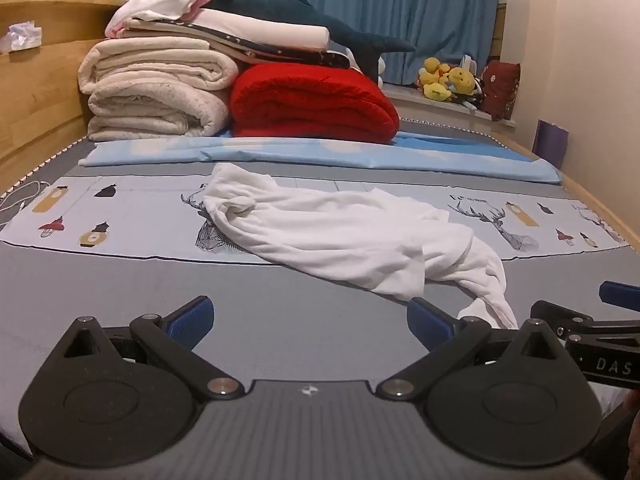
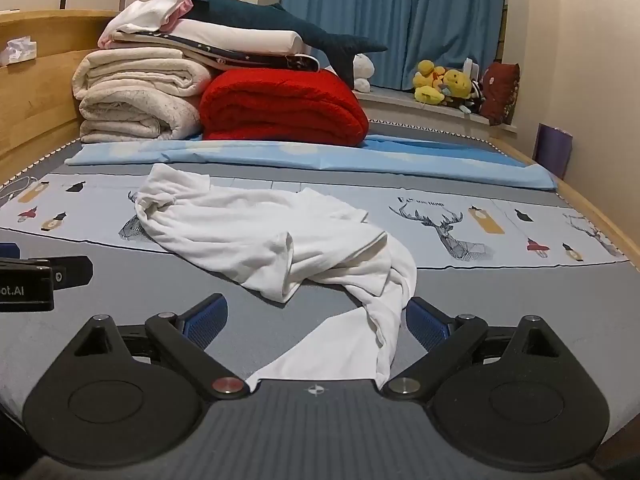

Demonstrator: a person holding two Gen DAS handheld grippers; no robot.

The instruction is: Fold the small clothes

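A small white garment [image 1: 332, 228] [image 2: 260, 236] lies crumpled across the grey bed sheet [image 1: 160, 300] [image 2: 140, 272], partly over a printed strip with deer heads. My left gripper [image 1: 310, 318] stands open over bare sheet, just short of the garment's near edge; a trailing white end [image 1: 492, 304] lies beside its right finger. My right gripper [image 2: 316, 318] is open too, and a hanging end of the garment [image 2: 352, 344] lies between its blue pads without being pinched. Each gripper shows at the edge of the other's view.
Folded cream blankets [image 1: 156, 88], a red blanket [image 1: 312, 104] and stacked linen with a dark plush shark [image 1: 304, 20] sit at the bed's far end. A light blue cloth [image 1: 320, 152] lies in front of them. Wooden bed frame [image 1: 36, 92] on the left, plush toys [image 1: 448, 78] by the curtain.
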